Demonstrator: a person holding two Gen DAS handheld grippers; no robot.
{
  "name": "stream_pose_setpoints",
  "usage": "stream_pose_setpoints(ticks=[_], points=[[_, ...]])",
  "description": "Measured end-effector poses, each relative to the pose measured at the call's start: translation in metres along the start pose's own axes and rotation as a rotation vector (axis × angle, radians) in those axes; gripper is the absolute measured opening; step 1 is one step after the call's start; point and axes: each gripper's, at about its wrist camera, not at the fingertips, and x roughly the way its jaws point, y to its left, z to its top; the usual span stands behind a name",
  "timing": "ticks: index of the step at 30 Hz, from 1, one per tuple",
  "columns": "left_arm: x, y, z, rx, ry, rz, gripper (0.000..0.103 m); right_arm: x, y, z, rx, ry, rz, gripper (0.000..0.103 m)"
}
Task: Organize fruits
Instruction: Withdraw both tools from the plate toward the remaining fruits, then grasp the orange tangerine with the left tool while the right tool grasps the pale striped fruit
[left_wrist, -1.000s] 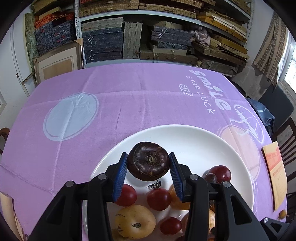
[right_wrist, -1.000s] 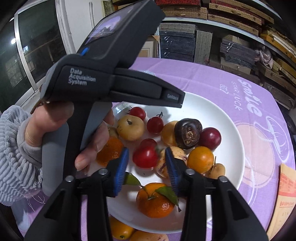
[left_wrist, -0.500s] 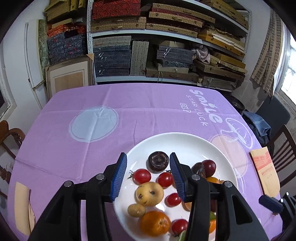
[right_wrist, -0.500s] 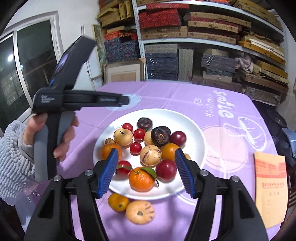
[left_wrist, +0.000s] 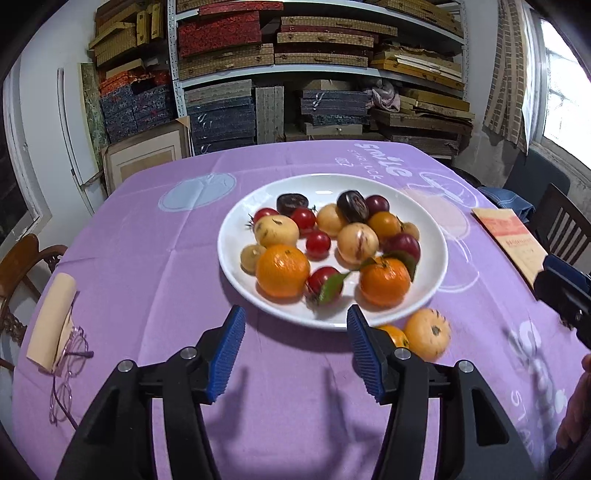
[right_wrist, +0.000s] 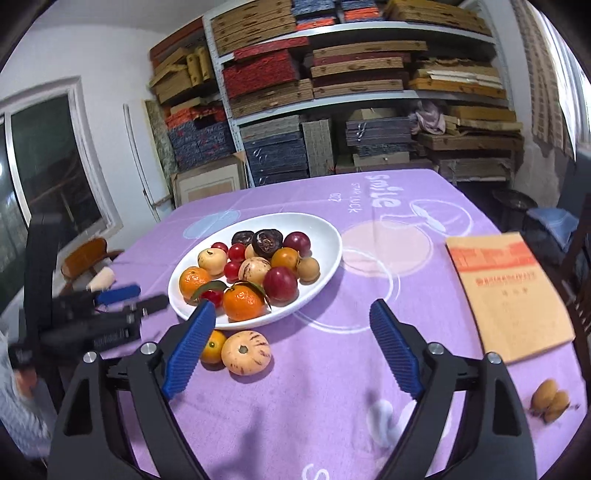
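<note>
Both grippers back, plate (left_wrist: 436, 254) beyond.

Purple-clothed table (right_wrist: 332, 406) — white plate (right_wrist: 325, 236), two loose fruits (right_wrist: 236, 350), booklet (right_wrist: 509, 295), glasses (left_wrist: 66, 373).

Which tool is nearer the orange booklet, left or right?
Right. The right tool is just left of the booklet; the left tool is past the white plate, on its far side. Both tools' jaws have just been opening, empty.
</note>
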Motion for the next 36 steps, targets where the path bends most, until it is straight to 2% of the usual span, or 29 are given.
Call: stream_pose_setpoints(ticks=[4,7,10,14,18,22,26,30,34,36], points=[[0.004,-0.011,-0.018,-0.034,0.025,-0.04,0.063,-0.001,-0.008,-0.009,0.006,-0.008,-0.017,0.085],[0.008,-0.018,-0.021,-0.034,0.012,-0.015,0.066,-0.005,-0.014,-0.009,0.035,-0.029,-0.021,0.089],[0.014,-0.024,-0.021,-0.046,0.024,-0.021,0.068,-0.008,-0.017,-0.009,0.052,-0.041,-0.028,0.094],[0.019,-0.028,-0.022,-0.054,0.034,-0.037,0.073,-0.007,-0.017,-0.009,0.055,-0.033,-0.031,0.095],[0.027,-0.032,-0.023,-0.055,0.039,-0.021,0.076,-0.008,-0.016,-0.008,0.046,-0.036,-0.041,0.096],[0.032,-0.029,-0.025,-0.076,0.049,-0.007,0.087,-0.008,-0.019,-0.008,0.064,-0.039,-0.043,0.099],[0.034,-0.029,-0.024,-0.084,0.051,0.007,0.093,-0.006,-0.02,-0.009,0.071,-0.032,-0.04,0.099],[0.041,-0.032,-0.022,-0.083,0.079,0.008,0.095,-0.005,-0.019,-0.009,0.066,-0.028,-0.041,0.099],[0.045,-0.031,-0.021,-0.107,0.095,-0.058,0.094,-0.004,-0.02,-0.009,0.072,-0.026,-0.04,0.099],[0.043,-0.033,-0.021,-0.105,0.086,-0.078,0.09,-0.003,-0.02,-0.011,0.074,-0.025,-0.04,0.099]])
